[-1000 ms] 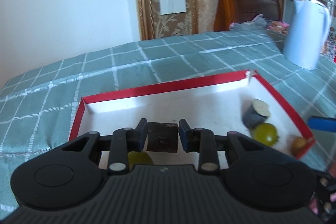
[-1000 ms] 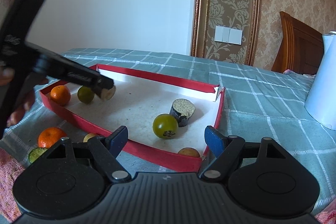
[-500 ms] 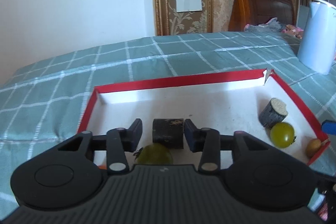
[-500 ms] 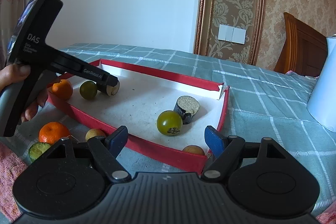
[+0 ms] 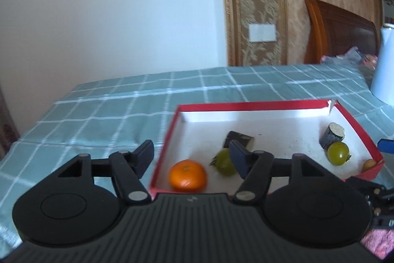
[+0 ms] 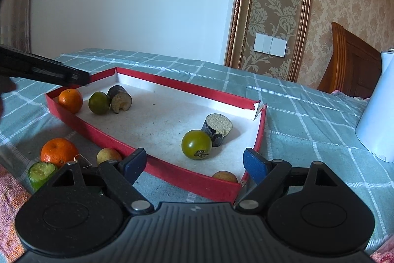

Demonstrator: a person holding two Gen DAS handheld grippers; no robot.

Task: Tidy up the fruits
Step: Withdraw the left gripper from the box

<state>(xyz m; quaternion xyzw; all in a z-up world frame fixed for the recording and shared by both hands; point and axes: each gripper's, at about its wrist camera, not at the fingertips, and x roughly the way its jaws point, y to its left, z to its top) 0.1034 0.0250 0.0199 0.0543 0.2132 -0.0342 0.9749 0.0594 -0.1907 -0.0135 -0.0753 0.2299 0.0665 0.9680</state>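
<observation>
The left gripper (image 5: pixel 190 157) is hanging spread and empty over the tray (image 6: pixel 157 178) corner where an orange (image 6: pixel 70 100), green fruit (image 6: pixel 99 102) and dark chunk (image 6: pixel 120 99) are sitting grouped, while the right gripper (image 6: pixel 194 165), also spread empty, is facing loose fruit outside.

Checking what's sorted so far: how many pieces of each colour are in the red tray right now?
In the red tray:
Orange: 1
Green: 2
Dark cut chunks: 2
Tan: 1
Total: 6
</observation>
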